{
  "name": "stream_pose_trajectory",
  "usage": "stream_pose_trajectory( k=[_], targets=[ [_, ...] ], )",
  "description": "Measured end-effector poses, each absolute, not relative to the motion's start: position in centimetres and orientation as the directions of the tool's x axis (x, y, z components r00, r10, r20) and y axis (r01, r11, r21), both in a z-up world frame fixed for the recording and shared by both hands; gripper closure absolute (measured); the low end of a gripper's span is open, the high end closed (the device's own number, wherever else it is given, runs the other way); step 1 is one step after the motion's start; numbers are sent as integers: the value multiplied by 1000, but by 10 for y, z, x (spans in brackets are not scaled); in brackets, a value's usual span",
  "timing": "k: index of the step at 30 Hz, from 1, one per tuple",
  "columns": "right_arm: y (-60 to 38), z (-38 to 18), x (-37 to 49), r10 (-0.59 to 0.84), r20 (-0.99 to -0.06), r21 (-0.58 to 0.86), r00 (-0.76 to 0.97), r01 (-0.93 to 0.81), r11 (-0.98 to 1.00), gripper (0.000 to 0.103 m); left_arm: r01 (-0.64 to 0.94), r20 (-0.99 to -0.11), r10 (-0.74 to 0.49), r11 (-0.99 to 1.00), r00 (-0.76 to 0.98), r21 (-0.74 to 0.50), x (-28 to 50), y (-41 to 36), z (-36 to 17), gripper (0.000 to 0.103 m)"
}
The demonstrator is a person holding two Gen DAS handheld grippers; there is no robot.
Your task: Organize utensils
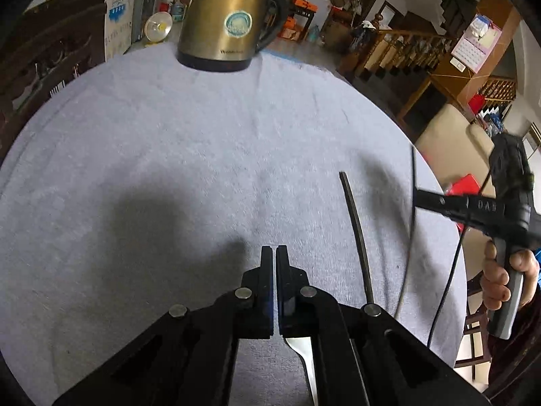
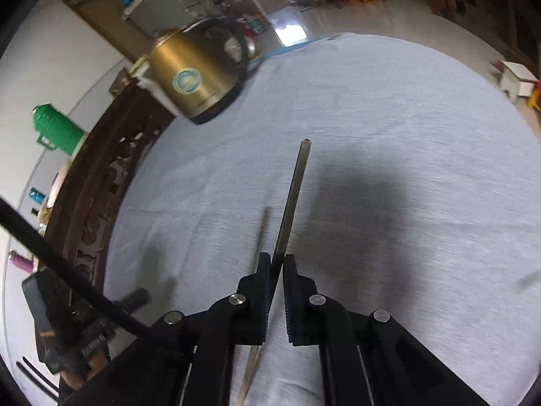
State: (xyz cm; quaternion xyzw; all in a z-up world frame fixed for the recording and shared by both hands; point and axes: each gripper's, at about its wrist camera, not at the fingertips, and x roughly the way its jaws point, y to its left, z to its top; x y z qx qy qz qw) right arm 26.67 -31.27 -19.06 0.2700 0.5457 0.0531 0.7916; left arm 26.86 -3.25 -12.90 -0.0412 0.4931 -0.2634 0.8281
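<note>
1. Chopstick (image 2: 291, 199): a thin metal rod, clamped at its near end between the jaws of the right gripper (image 2: 277, 260) and pointing away toward the far side of the worktop (image 2: 389, 128). It is held above the grey cloth.
2. Second chopstick (image 2: 258, 240): blurred, just left of the first; its near part passes under the right gripper. Whether it is touching the cloth cannot be told.
3. Left wrist view: one rod (image 1: 356, 233) lies just right of the left gripper (image 1: 274, 250), running from near to far.
4. Fork (image 1: 302, 352): its bright tines show below the left gripper, under the linkage, on the cloth.
5. Left gripper: jaws clenched almost together, only a narrow slit between them, nothing seen held.
6. Right gripper, seen from the left wrist view (image 1: 473, 209): at the right edge of the worktop, its handle in the person's hand (image 1: 500, 277).
7. Kettle (image 1: 226, 20): brass-coloured with a black handle and base, upright at the far edge of the worktop, well apart from the utensils.
</note>
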Motion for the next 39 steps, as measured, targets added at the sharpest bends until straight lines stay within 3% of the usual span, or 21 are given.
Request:
stream_pose_trajectory(
  k=[8,11,13,16,20,23,25,28,32,34,36,39],
  targets=[
    [-338,-212,261,211,-959,259,189,287,922,95,405,-854,-470,841,222,-358,259,-33,-146,100],
    [-337,-226,261,190,-973,222,132,304,926,95,434,-873,-457,830,171,-350,253,-43,-154,82],
    [-335,-233,263,227,-968,251,110,315,915,87,439,-886,-439,832,148,-339,250,-50,-159,69],
    [-341,-231,267,242,-961,274,134,339,900,69,456,-889,-431,830,156,-322,249,-61,-158,65],
    [-372,-226,269,235,-954,294,188,416,860,64,505,-893,-409,820,188,-270,244,-76,-159,64],
    [-385,-231,274,235,-953,299,193,454,839,64,552,-888,-394,807,238,-210,243,-87,-159,66],
    [-385,-235,280,243,-950,307,194,453,837,64,579,-886,-370,801,281,-151,242,-92,-159,93],
    [-371,-235,290,224,-956,286,189,431,856,64,585,-880,-372,798,294,-142,245,-88,-164,102],
    [-346,-234,301,150,-973,208,178,381,901,66,543,-881,-369,824,295,-163,256,-72,-163,102],
    [-333,-234,305,75,-984,127,162,337,933,81,531,-880,-399,819,257,-216,254,-56,-159,102],
    [-322,-234,308,17,-987,63,158,290,955,83,514,-885,-408,822,226,-247,248,-49,-156,102],
    [-324,-235,310,37,-986,87,165,306,948,83,515,-885,-430,807,180,-288,235,-39,-155,102]
  ],
)
